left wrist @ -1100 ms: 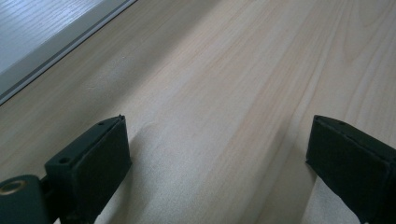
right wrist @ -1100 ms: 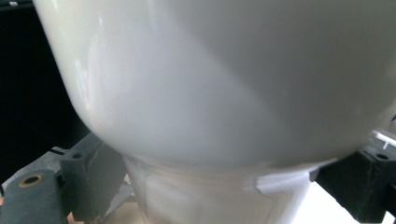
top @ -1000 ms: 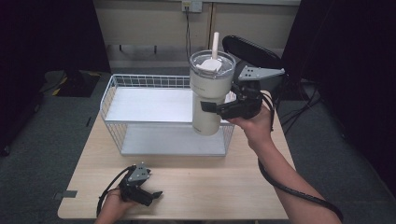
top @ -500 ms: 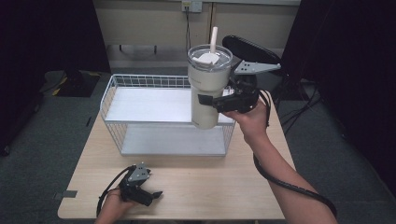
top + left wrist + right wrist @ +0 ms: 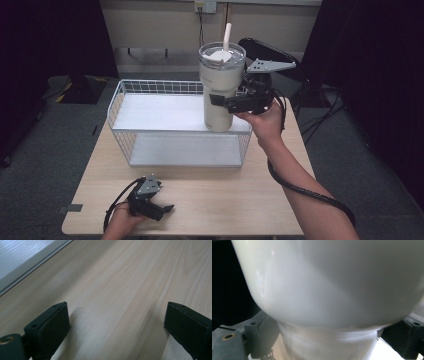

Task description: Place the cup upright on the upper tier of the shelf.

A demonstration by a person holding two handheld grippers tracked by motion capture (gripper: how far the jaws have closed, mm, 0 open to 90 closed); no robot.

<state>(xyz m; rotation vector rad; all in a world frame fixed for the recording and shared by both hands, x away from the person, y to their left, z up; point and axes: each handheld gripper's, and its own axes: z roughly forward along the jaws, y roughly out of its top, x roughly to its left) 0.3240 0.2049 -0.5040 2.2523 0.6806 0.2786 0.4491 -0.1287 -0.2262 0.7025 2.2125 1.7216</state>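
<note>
Right gripper (image 5: 222, 102) clamps the cup (image 5: 220, 90) above the basket (image 5: 150, 87); keep it upright. Left gripper (image 5: 162, 210) rests wide open.

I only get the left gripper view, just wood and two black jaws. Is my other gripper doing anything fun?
Observer: Yes, the right gripper is shut on a big cream tumbler.
Operator: Is the cup on the table?
Observer: No, the high view shows it held above the right end of a white wire basket.
Operator: Does it have a straw?
Observer: Yes, a pale straw sticks up from the lid.
Operator: Where is my left gripper?
Observer: The left gripper rests open near the front edge of the wooden table, in front of the basket.
</note>
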